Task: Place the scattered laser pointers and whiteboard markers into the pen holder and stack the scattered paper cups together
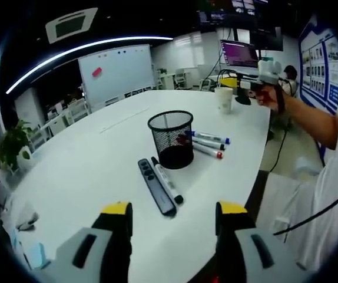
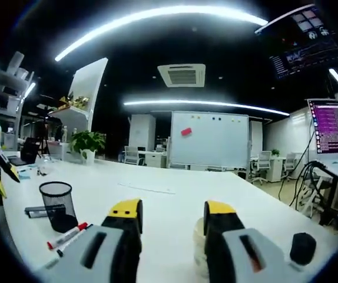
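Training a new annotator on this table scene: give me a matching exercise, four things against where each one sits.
Things:
1. pen holder
2. laser pointer
3. paper cup
4. potted plant

Places:
A. at the table's far end, near the right gripper
B. beyond the table's left edge
C. mid-table, upright
D. flat on the table in front of the holder, beside a black-capped marker

Pairs: 1-C, 2-D, 3-A, 4-B

It was an open-plan office. A wall whiteboard (image 2: 209, 139), a large white meeting table (image 1: 98, 159), desks with chairs and lit monitors (image 1: 238, 53) showed it.
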